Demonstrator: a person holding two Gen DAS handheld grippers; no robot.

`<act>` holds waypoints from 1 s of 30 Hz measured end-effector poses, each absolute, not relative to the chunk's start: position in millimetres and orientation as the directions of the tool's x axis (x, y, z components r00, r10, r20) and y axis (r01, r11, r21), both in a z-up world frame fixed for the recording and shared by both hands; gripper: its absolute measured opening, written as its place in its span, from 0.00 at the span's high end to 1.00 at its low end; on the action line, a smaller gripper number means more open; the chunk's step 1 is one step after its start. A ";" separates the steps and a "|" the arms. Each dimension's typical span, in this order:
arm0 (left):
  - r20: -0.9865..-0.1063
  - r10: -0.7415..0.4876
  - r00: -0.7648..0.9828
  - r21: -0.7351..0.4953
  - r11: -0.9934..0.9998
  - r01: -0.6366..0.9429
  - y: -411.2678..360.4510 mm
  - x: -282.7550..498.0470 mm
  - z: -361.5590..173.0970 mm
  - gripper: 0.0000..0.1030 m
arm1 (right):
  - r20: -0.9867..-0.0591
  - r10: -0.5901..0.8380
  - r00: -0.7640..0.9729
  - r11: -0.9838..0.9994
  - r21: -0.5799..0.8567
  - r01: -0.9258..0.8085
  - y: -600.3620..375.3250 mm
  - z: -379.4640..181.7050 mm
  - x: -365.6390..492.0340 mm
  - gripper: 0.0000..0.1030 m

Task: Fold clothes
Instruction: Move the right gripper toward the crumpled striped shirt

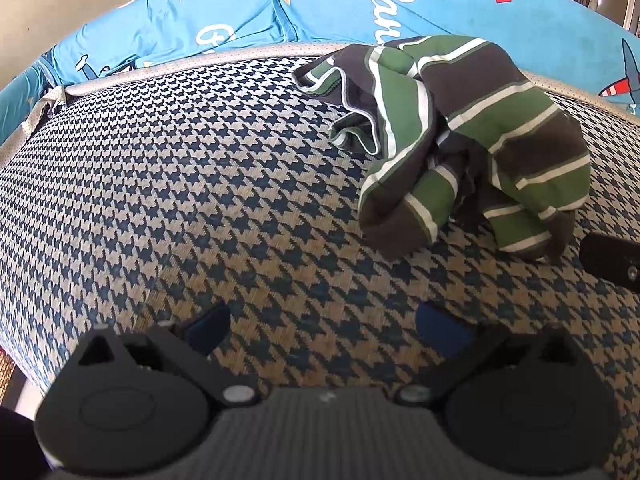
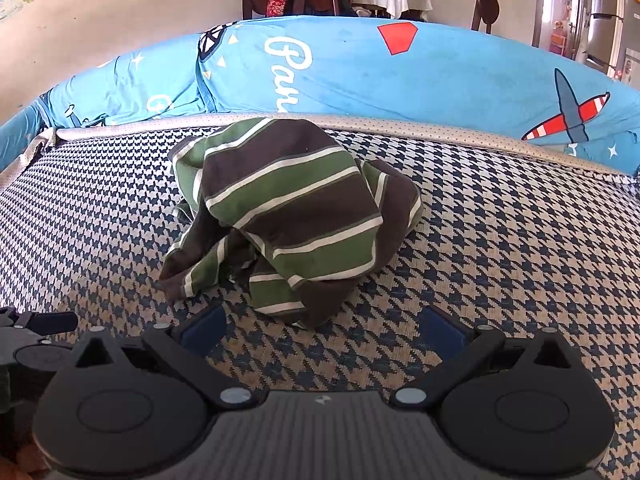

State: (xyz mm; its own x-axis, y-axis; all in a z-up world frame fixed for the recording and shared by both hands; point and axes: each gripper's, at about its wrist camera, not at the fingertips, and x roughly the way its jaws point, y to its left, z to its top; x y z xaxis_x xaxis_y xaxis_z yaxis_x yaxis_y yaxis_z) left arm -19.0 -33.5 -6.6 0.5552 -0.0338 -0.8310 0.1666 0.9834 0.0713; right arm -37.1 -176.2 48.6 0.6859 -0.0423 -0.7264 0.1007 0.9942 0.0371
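Both tongs, left gripper [image 1: 322,328] and right gripper [image 2: 322,326], gape empty just before the crumpled striped shirt [image 2: 288,216] on the houndstooth mat [image 2: 500,248]; folding seems unstarted, next spreading it flat.

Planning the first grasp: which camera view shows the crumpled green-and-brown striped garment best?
The right wrist view: the crumpled green-and-brown striped garment sits centred, straight ahead. The left wrist view shows it off to the right, near the frame edge.

Each hand-held gripper, left [image 1: 324,330] and right [image 2: 322,326], is matte black: two round discs, angled link arms with silver screws, a ribbed grey centre, blue finger pads [image 2: 442,330].
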 end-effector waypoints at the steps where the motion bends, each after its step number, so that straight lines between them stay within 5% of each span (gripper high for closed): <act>1: -0.831 -0.033 0.555 0.072 0.983 0.166 -33.1 -18.8 -6.6 0.00 | -0.726 -0.043 0.687 0.994 0.037 0.101 -175.8 48.8 -36.7 0.00; 30: -0.806 -0.013 0.592 0.104 0.981 0.163 -27.1 -16.5 -0.4 0.00 | -0.696 -0.059 0.716 0.993 0.032 0.113 -166.5 54.8 -25.8 0.00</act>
State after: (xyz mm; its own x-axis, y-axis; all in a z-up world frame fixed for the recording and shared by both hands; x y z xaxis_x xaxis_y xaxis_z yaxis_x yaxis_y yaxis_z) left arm -16.5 -27.1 -0.4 0.5917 -0.0130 -0.8060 0.1629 0.9812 0.1037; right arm -25.8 -166.5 54.8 0.7161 -0.0585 -0.6955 0.1125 0.9931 0.0323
